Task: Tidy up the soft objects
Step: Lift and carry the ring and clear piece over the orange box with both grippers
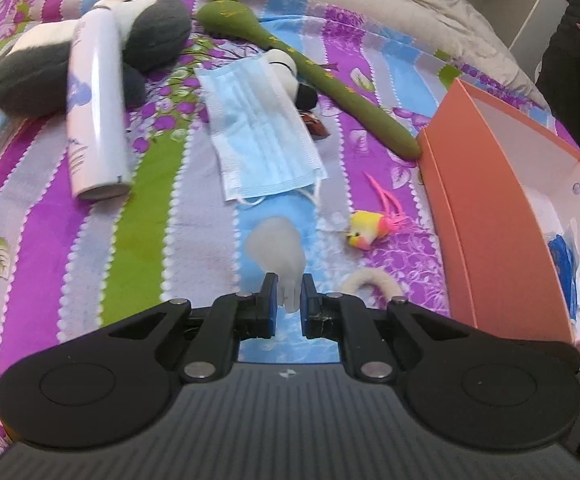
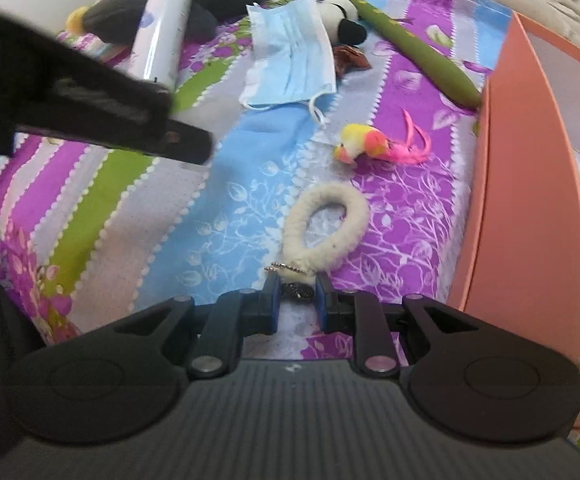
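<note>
Sock point(image 1: 279, 252), pale and blurred, hangs from the left gripper point(image 1: 288, 294), pinched at 1 end so it lifts clear of the bedspread point(image 1: 149, 208) toward the box point(image 1: 502, 216). Right gripper point(image 2: 296, 292), narrow, closes around the ring's point(image 2: 326, 228) base near the bedspread's front edge.

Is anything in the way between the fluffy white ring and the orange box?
No. Only bare bedspread lies between the fluffy ring and the orange box. Its tall wall faces the ring, though.
</note>
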`<state>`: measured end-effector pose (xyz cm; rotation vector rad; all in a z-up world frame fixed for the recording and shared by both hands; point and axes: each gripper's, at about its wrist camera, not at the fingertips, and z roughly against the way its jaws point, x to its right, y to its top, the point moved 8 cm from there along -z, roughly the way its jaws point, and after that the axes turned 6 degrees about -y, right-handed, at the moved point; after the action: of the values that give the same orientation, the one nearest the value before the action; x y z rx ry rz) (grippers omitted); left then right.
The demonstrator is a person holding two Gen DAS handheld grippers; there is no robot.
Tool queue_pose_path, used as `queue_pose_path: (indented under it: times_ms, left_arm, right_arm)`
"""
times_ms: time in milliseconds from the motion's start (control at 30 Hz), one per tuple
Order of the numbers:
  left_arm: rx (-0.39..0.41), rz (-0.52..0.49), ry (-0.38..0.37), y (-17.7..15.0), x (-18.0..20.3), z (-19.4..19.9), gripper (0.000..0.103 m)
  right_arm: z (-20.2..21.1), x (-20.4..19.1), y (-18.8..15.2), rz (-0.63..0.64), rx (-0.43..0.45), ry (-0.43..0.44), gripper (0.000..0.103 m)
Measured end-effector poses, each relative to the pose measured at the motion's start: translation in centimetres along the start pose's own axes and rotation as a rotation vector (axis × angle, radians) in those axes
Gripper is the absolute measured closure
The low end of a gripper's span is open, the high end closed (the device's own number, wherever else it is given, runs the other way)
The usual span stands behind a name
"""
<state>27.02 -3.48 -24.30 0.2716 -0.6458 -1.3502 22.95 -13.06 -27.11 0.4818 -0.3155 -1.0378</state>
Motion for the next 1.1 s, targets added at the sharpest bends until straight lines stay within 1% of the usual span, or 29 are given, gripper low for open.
queue_pose_path:
  times_ms: [100,200,267,400,467,533,633,700,800,867,933,1000,1100]
  left_arm:
    - [-0.017,0.0,0.007,0.5,1.3,-0.4,0.09]
    - [-0.018,-0.012,0.012,1.5,2.6,-0.5,0.09]
    - [-0.02,-0.016,0.002,2.3,3.6,-0.7,0.09]
    - [-0.031,-0.054,-0.002,3.5,5.6,-1.3,0.09]
    - [-0.047,-0.061,-0.024,4.4,6.5,-1.9,0.09]
    - [-0.056,-0.084,-0.035,5.2,7.5,-2.4,0.09]
    - [-0.056,-0.119,-0.036,5.2,8.5,-2.3,0.09]
    - [-0.059,-0.131,-0.027,4.3,8.4,-2.2,0.09]
    - [-0.054,-0.155,0.012,2.6,7.4,-1.6,0.09]
    - [-0.047,-0.131,0.02,1.9,6.1,-0.9,0.09]
    - [-0.035,-0.105,0.023,1.6,4.7,-0.5,0.09]
    - [-0.017,-0.087,0.034,1.5,3.4,-0.1,0.09]
    - [0.008,-0.028,0.021,1.3,1.6,0.3,0.09]
  right_arm:
    - [0.6,-0.1,0.4,0.02,0.018,0.033,0.082]
    - [0.9,-0.3,0.4,0.053,0.022,0.045,0.082]
    - [1.3,-0.3,0.4,0.065,0.023,0.054,0.082]
    - [2.0,-0.2,0.6,0.077,0.025,0.078,0.082]
    - [2.4,-0.2,0.6,0.109,0.04,0.065,0.082]
    - [2.5,-0.2,0.5,0.117,0.047,0.073,0.082]
    - [2.4,-0.1,0.5,0.105,0.064,0.059,0.082]
    - [2.6,0.2,0.3,0.078,0.078,0.049,0.082]
    - [3.0,0.6,0.4,0.04,0.107,0.057,0.082]
    - [3.2,0.7,0.4,0.028,0.121,0.053,0.082]
    - [3.4,0.7,0.6,0.014,0.147,0.049,0.082]
    - [3.4,0.8,0.7,-0.014,0.155,0.043,0.082]
    - [4.0,0.8,0.8,-0.049,0.179,0.05,0.082]
